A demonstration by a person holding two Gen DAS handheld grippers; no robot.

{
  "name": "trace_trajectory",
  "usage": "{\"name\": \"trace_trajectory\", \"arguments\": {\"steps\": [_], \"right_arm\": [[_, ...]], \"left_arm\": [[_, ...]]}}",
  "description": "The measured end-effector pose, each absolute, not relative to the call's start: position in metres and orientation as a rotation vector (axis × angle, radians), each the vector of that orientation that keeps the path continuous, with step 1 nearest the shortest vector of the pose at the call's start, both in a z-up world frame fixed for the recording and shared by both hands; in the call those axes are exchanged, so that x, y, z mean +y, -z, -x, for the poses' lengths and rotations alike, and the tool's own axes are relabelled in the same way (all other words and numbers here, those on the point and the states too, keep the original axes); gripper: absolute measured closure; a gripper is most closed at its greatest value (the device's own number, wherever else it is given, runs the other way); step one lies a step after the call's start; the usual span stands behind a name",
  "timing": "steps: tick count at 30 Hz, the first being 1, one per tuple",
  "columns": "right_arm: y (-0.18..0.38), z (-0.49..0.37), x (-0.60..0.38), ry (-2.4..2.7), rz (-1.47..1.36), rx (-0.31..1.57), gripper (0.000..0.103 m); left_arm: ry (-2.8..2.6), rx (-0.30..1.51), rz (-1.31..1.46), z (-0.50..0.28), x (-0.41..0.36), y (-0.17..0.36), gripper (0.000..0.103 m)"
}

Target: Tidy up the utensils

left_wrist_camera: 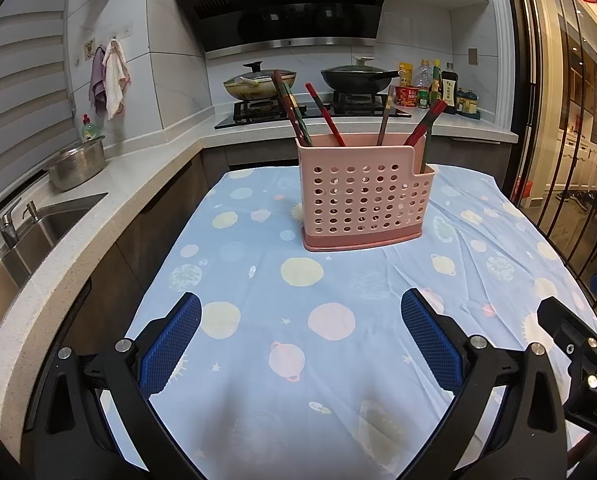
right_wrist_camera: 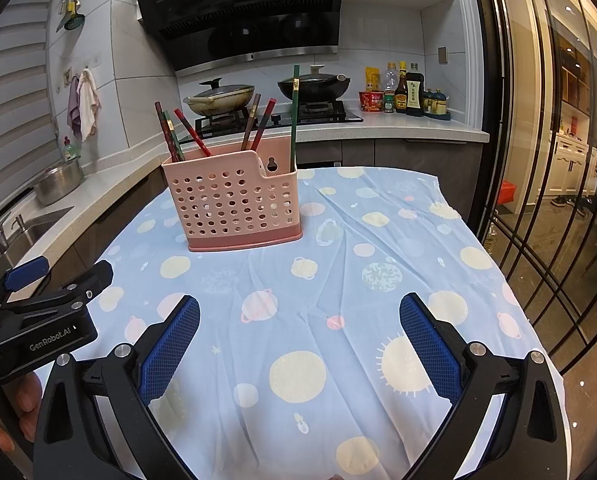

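Note:
A pink perforated utensil holder (left_wrist_camera: pixel 364 200) (right_wrist_camera: pixel 234 204) stands upright on the blue planet-print tablecloth (left_wrist_camera: pixel 298 360) (right_wrist_camera: pixel 338 280). Several chopsticks (left_wrist_camera: pixel 324 114) (right_wrist_camera: pixel 186 132) lean inside it, mostly red and brown; one green chopstick (right_wrist_camera: pixel 294 116) stands nearly upright at its right end. My left gripper (left_wrist_camera: pixel 300 312) is open over the cloth, well in front of the holder, with nothing between its blue pads. My right gripper (right_wrist_camera: pixel 298 316) is open too and holds nothing. In the right wrist view the left gripper's body (right_wrist_camera: pixel 38 320) sits at the left edge.
A stone counter (left_wrist_camera: pixel 58 248) with a sink (left_wrist_camera: pixel 30 232) and a steel colander (left_wrist_camera: pixel 78 164) runs along the left. Behind the table is a stove with two pans (left_wrist_camera: pixel 258 80) and sauce bottles (left_wrist_camera: pixel 438 84). A glass partition (right_wrist_camera: pixel 538 160) stands to the right.

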State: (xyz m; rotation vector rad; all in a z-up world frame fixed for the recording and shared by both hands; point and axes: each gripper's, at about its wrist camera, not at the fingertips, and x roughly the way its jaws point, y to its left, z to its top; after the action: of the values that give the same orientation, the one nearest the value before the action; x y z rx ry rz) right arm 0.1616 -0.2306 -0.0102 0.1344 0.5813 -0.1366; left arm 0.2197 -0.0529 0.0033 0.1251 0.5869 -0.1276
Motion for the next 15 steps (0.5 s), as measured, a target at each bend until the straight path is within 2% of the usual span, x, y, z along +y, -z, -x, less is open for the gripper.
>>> {"name": "trace_trajectory", "arguments": {"steps": [15], "right_arm": [[0.0094,-0.1615,-0.2301,0.135,-0.132,0.582,0.006]], "left_arm": [[0.125,0.587,-0.126,-0.22,-0.0517,-0.0036,0.007]]}}
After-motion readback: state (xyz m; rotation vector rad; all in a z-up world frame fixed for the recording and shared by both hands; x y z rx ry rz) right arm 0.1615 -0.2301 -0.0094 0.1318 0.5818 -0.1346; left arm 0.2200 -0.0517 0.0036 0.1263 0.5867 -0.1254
